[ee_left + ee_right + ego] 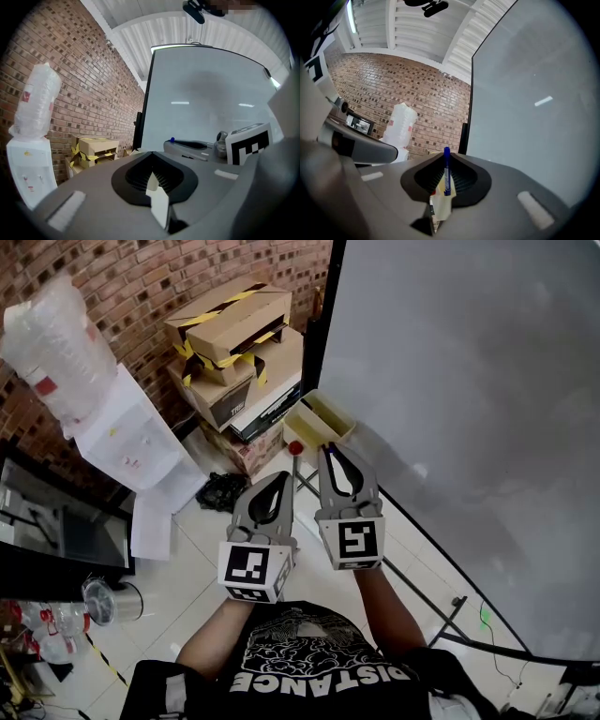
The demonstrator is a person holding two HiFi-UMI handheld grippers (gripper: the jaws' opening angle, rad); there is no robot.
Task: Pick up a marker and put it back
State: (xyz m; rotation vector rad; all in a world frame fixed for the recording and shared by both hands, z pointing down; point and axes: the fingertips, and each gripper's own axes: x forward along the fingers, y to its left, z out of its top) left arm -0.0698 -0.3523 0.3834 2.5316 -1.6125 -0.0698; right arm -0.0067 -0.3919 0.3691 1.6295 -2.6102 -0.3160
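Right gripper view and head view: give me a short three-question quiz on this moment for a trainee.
1. True or false: the left gripper holds the marker.
2. Multiple choice: the marker is A) red, B) blue, C) green.
3. Short answer: what large framed panel fills the right side of the head view?

Key
1. False. The left gripper's jaws are together with nothing between them. The right gripper is shut on the marker, which stands upright between its jaws.
2. B.
3. The whiteboard.
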